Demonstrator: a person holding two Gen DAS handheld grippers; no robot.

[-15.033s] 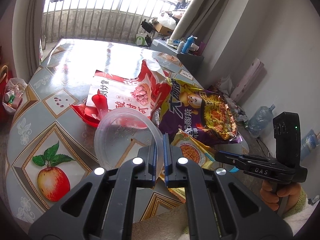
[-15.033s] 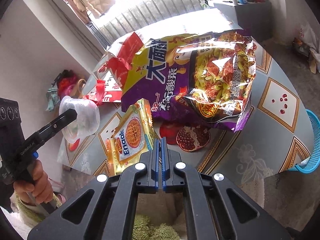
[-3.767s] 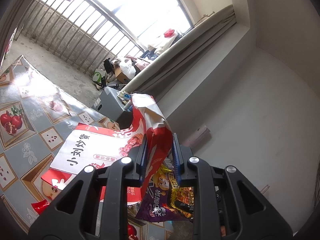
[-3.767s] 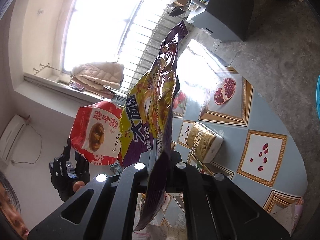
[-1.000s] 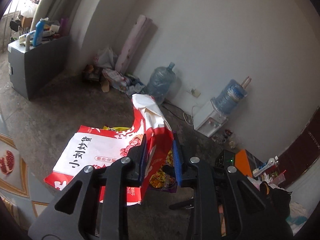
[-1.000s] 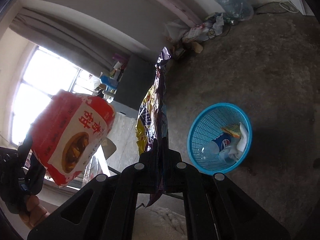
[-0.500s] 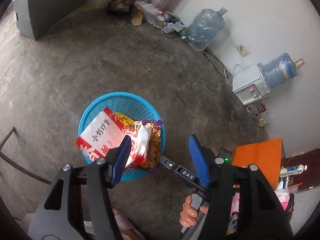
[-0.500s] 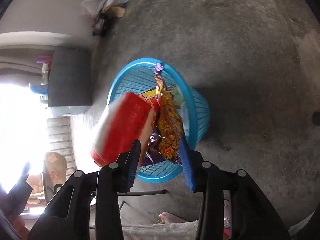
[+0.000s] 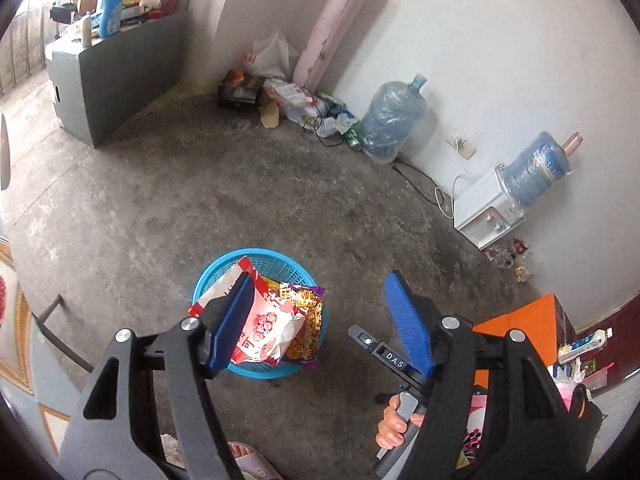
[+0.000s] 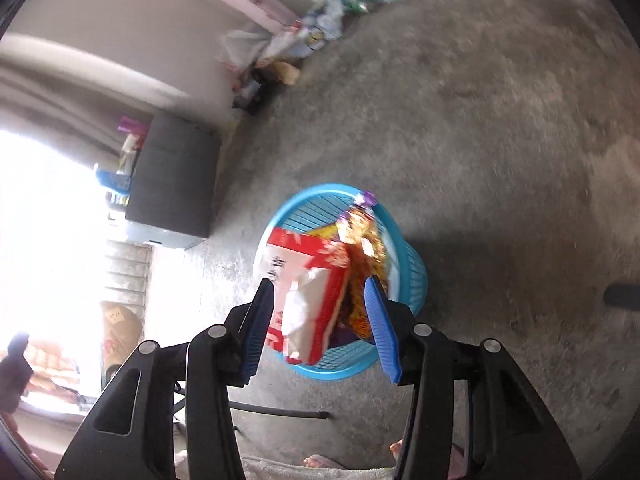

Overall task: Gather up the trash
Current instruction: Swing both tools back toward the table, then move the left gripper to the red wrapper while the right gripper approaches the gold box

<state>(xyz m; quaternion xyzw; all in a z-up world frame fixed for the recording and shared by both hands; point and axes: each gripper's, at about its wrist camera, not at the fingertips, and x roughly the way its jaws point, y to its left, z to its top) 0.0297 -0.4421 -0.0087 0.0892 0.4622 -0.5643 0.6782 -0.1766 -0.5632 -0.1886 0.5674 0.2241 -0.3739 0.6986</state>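
Note:
A round blue basket (image 9: 276,372) stands on the concrete floor. In it lie a red-and-white snack bag (image 9: 268,320) and, at its right side, a purple-and-yellow noodle bag (image 9: 304,316). My left gripper (image 9: 318,280) hangs above the basket, its jaws wide and still opening, with nothing between the pads. In the right wrist view the same basket (image 10: 412,264) holds the red bag (image 10: 308,276) and the purple bag (image 10: 364,248). My right gripper (image 10: 318,282) hovers over them with its jaws opening, the pads clear of both bags.
A hand (image 9: 394,424) holds the right gripper's handle at lower right. Along the wall stand a water jug (image 9: 390,120), a dispenser (image 9: 492,212), a pink roll (image 9: 332,28), litter (image 9: 288,92) and a grey cabinet (image 9: 116,68). An orange box (image 9: 524,336) sits at right, the table's edge (image 9: 20,320) at left.
A second ago each gripper was shut on a bag held in the air. Both jaws have opened, and the two bags now lie in the blue basket.

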